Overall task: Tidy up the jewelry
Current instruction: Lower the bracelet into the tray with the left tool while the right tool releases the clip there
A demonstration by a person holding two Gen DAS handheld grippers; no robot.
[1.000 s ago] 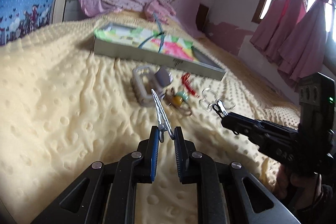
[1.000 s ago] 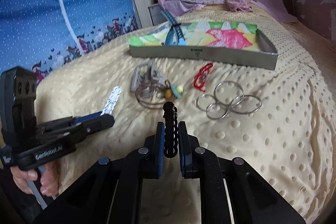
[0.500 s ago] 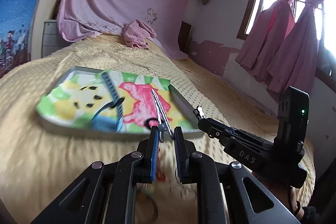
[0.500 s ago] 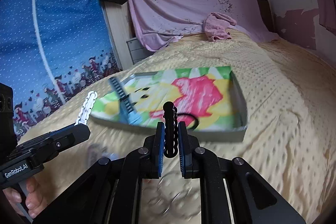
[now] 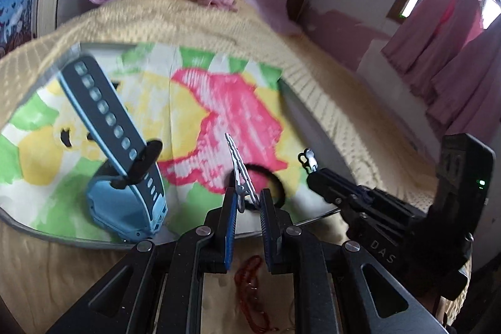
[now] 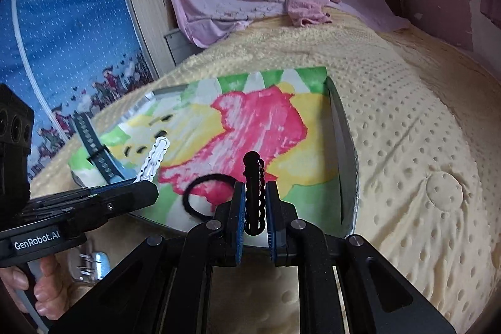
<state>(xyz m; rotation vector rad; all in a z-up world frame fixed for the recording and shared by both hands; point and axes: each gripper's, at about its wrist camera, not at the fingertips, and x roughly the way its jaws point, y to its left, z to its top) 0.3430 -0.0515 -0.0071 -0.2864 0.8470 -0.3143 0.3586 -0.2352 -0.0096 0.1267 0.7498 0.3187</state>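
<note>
My left gripper (image 5: 247, 202) is shut on a silver hair clip (image 5: 235, 161) and holds it over the near edge of the grey tray (image 5: 37, 229), which has a colourful paper lining. My right gripper (image 6: 254, 208) is shut on a black beaded clip (image 6: 253, 187) above the tray's (image 6: 347, 152) near edge. In the tray lie a blue watch (image 5: 125, 177) and a black hair band (image 6: 194, 193). Each gripper shows in the other's view: the left gripper (image 6: 137, 193) and the right gripper (image 5: 313, 171).
A red bracelet (image 5: 250, 280) lies on the yellow dotted blanket (image 6: 407, 146) just below my left gripper. A silver clasp item (image 6: 94, 265) lies on the blanket near my left hand. A pink cloth (image 6: 310, 5) lies at the bed's far end.
Both grippers have moved forward and down from the loose jewelry on the blanket to the tray, each still holding its clip. The tray now fills both views.
</note>
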